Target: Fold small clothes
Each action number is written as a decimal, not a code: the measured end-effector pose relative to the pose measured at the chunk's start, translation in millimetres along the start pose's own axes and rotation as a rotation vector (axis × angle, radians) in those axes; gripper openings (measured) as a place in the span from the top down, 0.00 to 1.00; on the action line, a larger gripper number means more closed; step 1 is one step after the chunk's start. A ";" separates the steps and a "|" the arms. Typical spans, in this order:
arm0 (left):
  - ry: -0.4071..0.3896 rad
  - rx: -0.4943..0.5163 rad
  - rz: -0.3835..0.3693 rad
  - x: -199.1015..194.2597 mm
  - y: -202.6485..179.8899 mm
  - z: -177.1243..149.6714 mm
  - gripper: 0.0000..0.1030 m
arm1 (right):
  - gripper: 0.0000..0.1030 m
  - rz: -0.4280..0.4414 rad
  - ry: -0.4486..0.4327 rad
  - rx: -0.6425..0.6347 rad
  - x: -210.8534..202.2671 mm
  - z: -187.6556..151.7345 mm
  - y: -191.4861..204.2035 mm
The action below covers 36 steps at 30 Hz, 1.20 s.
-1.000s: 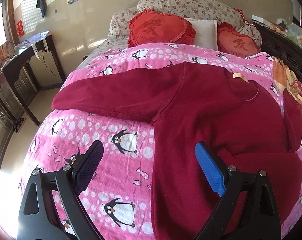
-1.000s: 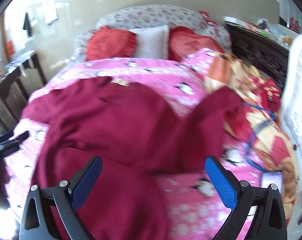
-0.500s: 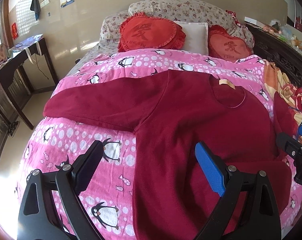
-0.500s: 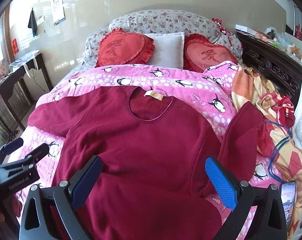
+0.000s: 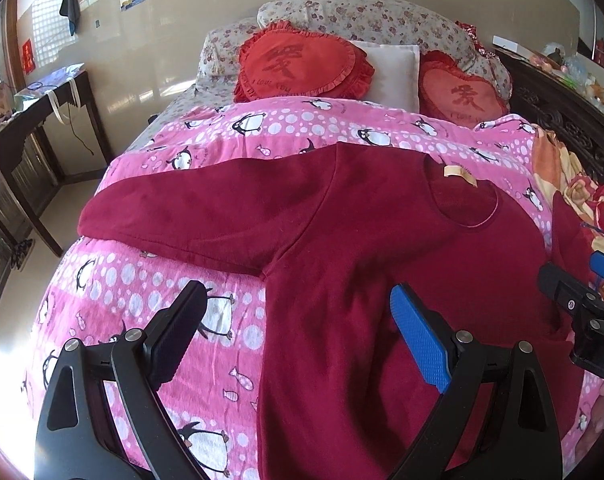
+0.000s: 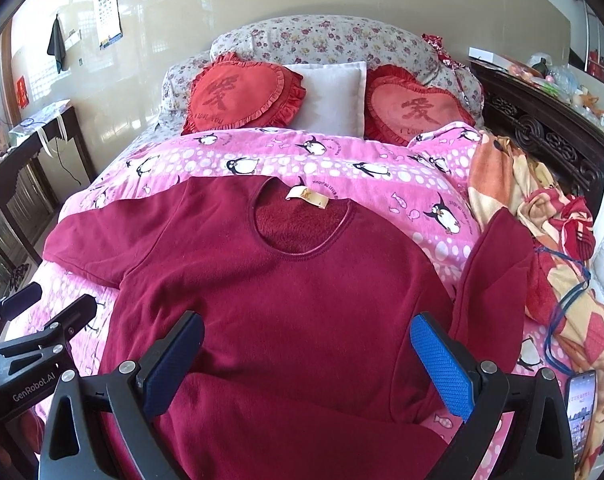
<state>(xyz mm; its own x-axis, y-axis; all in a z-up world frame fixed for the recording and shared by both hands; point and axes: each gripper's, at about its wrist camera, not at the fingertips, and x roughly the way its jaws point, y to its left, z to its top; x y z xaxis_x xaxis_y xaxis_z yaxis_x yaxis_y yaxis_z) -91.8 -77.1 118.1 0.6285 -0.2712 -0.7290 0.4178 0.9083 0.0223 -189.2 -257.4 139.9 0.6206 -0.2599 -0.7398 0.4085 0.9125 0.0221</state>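
two grippers, both empty, jaws spread wide. l to r, as i see it: left gripper (image 5: 293, 336) hovering over penguin blanket (image 5: 141, 284) by the jumper's side seam; dark red jumper (image 6: 285, 300) flat on bed, front up, left sleeve (image 5: 189, 216) stretched out, right sleeve (image 6: 490, 276) flopped back; right gripper (image 6: 308, 364) above hem. next, i reckon: pinch left sleeve nr cuff, fold across chest, keep it flat. vs 0.5 s ago: views barely shifted, jumper unmoved.
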 end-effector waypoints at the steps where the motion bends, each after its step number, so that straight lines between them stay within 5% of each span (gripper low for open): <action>1: 0.002 -0.002 -0.001 0.9 0.8 0.2 0.10 | 0.01 0.000 0.001 -0.002 1.5 0.7 0.8; 36: 0.052 -0.076 0.028 47.5 38.6 14.8 0.09 | 0.01 0.027 0.081 -0.043 65.5 13.7 34.6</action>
<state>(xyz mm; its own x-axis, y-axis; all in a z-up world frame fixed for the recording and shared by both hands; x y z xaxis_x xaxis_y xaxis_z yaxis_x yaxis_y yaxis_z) -36.1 -59.6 94.5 0.6034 -0.2306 -0.7633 0.3488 0.9372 -0.0074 -125.3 -247.2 101.5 0.5738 -0.2106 -0.7914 0.3624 0.9319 0.0148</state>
